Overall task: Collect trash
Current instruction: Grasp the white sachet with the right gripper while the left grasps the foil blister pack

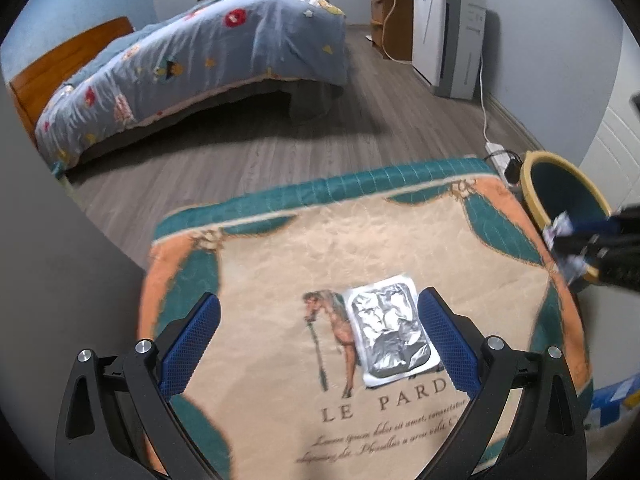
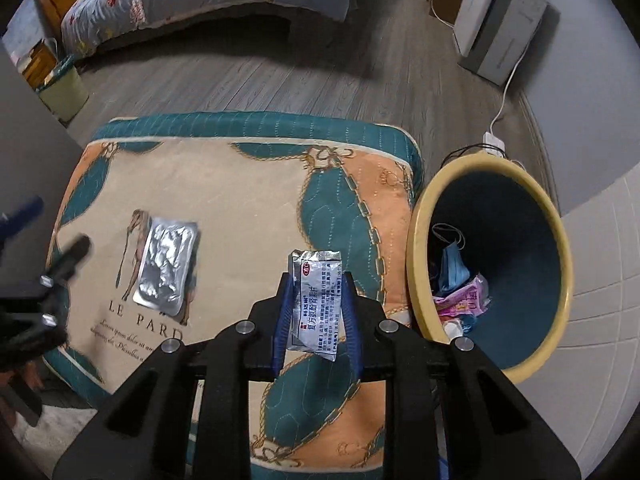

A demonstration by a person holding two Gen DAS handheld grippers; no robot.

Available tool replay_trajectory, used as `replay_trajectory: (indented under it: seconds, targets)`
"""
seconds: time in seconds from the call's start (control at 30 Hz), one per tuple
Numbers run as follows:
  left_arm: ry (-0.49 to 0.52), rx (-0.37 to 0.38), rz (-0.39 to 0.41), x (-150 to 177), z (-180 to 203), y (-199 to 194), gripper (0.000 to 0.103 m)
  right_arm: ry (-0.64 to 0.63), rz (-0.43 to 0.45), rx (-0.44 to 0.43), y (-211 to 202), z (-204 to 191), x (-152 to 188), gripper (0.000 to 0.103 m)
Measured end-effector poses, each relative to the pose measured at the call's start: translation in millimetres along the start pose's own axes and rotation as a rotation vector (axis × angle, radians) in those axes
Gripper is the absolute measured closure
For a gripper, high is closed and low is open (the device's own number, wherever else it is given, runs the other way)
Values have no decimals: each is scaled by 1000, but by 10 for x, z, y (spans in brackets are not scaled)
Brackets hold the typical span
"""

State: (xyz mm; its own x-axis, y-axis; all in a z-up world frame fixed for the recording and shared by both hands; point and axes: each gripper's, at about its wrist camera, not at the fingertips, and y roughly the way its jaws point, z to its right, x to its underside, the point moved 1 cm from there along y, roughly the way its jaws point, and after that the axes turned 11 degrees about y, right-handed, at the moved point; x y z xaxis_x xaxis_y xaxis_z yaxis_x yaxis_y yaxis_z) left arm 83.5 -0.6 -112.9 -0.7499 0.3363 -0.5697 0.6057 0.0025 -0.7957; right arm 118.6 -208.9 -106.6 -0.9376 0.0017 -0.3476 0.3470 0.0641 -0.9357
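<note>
Silver foil counts twice: one crinkled silver foil blister pack (image 1: 390,330) lies flat on the quilted teal-and-peach cushion (image 1: 280,264), between the left gripper (image 1: 320,328)'s wide-apart jaws, near its right pad. One printed silver sachet (image 2: 316,300) is clamped in the right gripper (image 2: 317,312), the round yellow-rimmed bin (image 2: 416,216) standing just right of its jaws, mouth unobstructed.

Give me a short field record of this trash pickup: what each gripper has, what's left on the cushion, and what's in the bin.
right gripper: jaws shut on silver sachet, held over the cushion
left gripper: jaws open, straddling foil blister pack
left on cushion: foil blister pack, lying flat
bin: yellow rim, beside the cushion, holds a blue face mask and pink wrappers
</note>
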Motion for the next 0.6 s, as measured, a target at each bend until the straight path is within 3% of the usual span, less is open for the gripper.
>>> replay_trajectory:
  seconds: [0.2,0.6]
  targets:
    - [-65,107,-123,98,180,486,5,29,-38,-42,199,79,-42,79]
    - [-31,123,-217,133,514,954,8,50,-59,-90,269,164,-112,79]
